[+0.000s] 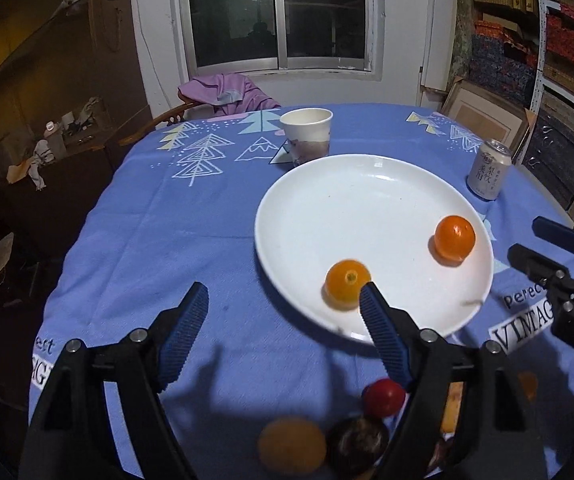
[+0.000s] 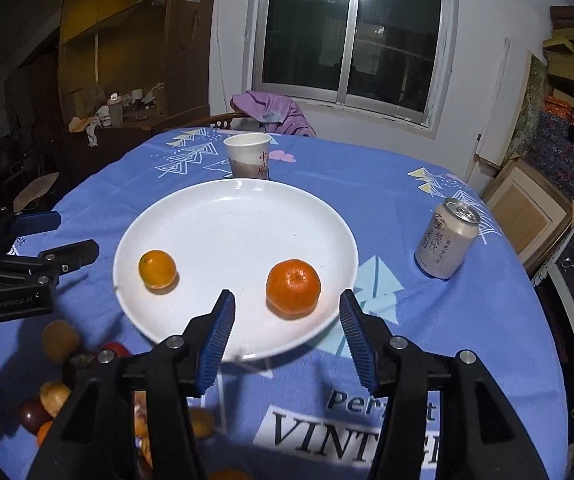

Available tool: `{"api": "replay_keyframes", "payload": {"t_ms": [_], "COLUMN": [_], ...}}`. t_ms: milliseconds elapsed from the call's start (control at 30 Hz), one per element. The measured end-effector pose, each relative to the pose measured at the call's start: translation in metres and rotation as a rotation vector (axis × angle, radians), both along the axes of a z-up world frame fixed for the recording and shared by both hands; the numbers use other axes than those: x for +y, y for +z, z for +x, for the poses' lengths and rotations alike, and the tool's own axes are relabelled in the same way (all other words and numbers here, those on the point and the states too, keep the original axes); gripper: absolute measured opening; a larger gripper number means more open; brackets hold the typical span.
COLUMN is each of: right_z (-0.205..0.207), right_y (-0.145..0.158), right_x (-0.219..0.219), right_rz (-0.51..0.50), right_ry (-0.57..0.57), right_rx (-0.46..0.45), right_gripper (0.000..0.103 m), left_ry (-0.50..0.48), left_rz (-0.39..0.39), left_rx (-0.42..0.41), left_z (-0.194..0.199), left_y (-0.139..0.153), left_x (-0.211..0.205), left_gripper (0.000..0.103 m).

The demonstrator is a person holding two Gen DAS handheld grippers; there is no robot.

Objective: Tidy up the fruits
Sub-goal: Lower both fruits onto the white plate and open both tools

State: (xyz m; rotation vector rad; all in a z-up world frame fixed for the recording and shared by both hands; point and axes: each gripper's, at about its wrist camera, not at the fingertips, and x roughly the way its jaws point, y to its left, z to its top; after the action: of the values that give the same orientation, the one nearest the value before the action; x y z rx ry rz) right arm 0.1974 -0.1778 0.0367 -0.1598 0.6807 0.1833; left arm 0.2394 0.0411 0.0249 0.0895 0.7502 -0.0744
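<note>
Both our tongs, left (image 1: 285, 304) and right (image 2: 287, 320), are wide and empty. Two oranges (image 2: 293, 288) sit loose on the plate (image 2: 223, 216); the fruit pile (image 2: 61, 380) at the counter's near edge could roll off if nudged.

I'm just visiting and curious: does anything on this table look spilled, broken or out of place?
Nothing looks spilled or broken. Two oranges sit on the plate; cup and can stand upright. More fruit lies in a loose pile off the plate.
</note>
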Motion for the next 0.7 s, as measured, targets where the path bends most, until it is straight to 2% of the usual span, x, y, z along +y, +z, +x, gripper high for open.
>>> {"api": "replay_keyframes", "payload": {"t_ms": [167, 267, 400, 500, 567, 700], "right_z": [-0.079, -0.133, -0.178, -0.192, -0.197, -0.193], "right_y": [0.002, -0.004, -0.017, -0.025, -0.029, -0.033], "right_x": [-0.023, -0.033, -0.039, -0.035, -0.032, -0.031], "right_rz": [0.091, 0.149, 0.209, 0.211, 0.211, 0.251], "right_ry": [0.016, 0.035, 0.063, 0.076, 0.084, 0.092], "right_rx": [-0.024, -0.025, -0.001, 0.012, 0.021, 0.047], "right_gripper": [0.063, 0.066, 0.066, 0.066, 0.066, 0.066], "left_ry": [0.043, 0.074, 0.070, 0.023, -0.015, -0.055], "left_rz": [0.006, -0.028, -0.074, -0.074, -0.041, -0.005], "left_rx": [0.000, 0.027, 0.054, 0.045, 0.036, 0.053], "left_z": [-0.070, -0.109, -0.148, -0.168, -0.173, -0.165], "left_y": [-0.015, -0.030, -0.046, -0.049, -0.050, -0.059], "left_x": [0.029, 0.047, 0.052, 0.039, 0.024, 0.003], "left_gripper": [0.079, 0.079, 0.079, 0.079, 0.079, 0.079]}}
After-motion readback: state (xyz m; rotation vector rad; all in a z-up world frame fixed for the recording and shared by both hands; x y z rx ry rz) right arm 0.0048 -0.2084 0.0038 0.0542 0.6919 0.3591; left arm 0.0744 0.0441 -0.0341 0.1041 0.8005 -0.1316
